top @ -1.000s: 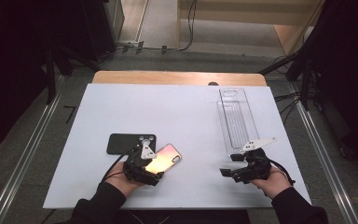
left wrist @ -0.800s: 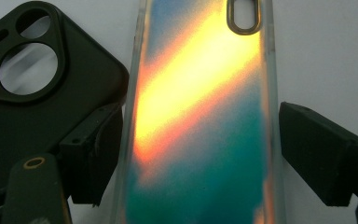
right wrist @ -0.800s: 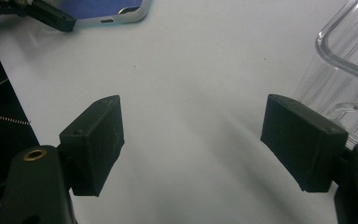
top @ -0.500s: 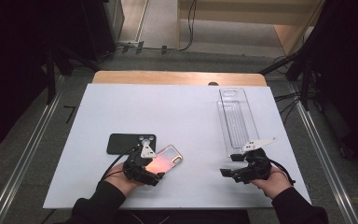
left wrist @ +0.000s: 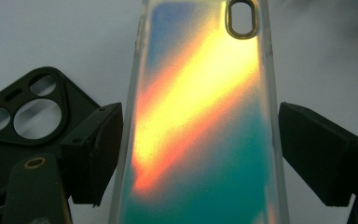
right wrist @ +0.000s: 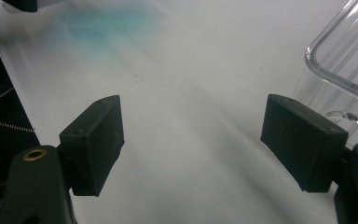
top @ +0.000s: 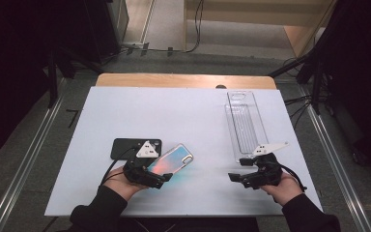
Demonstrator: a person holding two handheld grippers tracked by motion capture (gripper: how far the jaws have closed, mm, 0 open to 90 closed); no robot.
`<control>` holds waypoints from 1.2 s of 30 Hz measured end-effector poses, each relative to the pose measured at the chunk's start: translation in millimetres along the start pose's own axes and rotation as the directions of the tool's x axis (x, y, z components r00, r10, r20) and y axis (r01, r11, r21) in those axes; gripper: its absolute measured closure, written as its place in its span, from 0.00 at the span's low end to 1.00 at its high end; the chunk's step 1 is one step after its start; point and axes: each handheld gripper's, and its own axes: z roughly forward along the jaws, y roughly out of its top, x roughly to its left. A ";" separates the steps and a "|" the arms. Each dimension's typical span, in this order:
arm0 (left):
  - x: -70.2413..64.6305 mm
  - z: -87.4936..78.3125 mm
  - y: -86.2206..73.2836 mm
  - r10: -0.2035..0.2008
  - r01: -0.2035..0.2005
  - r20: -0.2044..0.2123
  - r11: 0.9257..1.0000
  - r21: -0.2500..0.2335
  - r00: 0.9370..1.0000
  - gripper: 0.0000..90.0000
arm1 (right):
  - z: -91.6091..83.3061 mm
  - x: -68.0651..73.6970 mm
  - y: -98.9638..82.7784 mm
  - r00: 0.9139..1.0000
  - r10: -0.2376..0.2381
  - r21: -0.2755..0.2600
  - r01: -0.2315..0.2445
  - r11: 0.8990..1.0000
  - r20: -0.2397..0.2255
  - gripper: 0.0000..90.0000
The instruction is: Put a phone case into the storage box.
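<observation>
Grip: left tongs [left wrist: 200, 154] straddle the iridescent phone case [left wrist: 200, 121] with jaws wide; in the left gripper view there's a gap between each pad and the case edge, so nothing is clamped yet.
Tip: whoever closes these should centre the case between the pads first and squeeze on the long edges, not the corners (thin clear rim, probably flexes and could pop out).
Where: case lies flat on the white tabletop [top: 183, 116], near the front-left, tilted diagonally, just beside a black phone case [top: 125, 147].
Look: translucent shell, colours shifting from blue through yellow-orange to teal, oval camera cutout [left wrist: 242, 17] at the far end.
Right side: right tongs [right wrist: 191, 149] hang wide and empty over bare tabletop, next to the near end of a clear plastic tray [top: 245, 123].
Watch: glossy surface, likely slippery.
</observation>
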 end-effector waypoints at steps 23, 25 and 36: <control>16.0 11.1 44.0 -0.092 0.090 -0.007 0.982 -0.164 0.996 0.19 | -0.1 16.9 18.9 1.000 0.003 -0.102 -0.005 0.995 -0.023 0.22; 15.3 14.5 45.8 -0.098 0.092 -0.019 0.978 -0.186 0.995 0.19 | -1.1 19.1 25.2 0.999 0.034 -0.111 -0.036 0.993 -0.015 0.21; 7.7 26.9 47.1 -0.119 0.086 -0.089 0.946 -0.313 0.989 0.19 | 0.0 25.3 48.3 0.996 0.084 -0.146 -0.085 0.986 -0.012 0.20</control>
